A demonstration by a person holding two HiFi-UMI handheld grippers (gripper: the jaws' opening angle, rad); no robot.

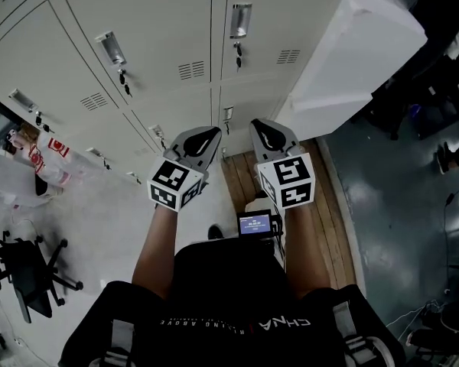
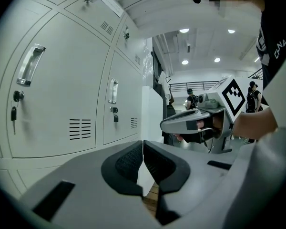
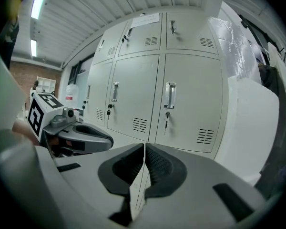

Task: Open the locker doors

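A bank of pale grey lockers fills the top of the head view, every door closed. Each door carries a chrome handle with a key hanging below it. My left gripper and right gripper are held side by side in front of the lower doors, apart from them. Both are shut with nothing between the pads. In the left gripper view my left gripper points along the locker row, with a handle ahead. From the right gripper view, my right gripper faces two doors, a handle straight ahead.
A large white block stands against the lockers at the right. A strip of wooden boards lies below my right gripper. A black office chair and bags with red print sit at the left. People stand far down the hall.
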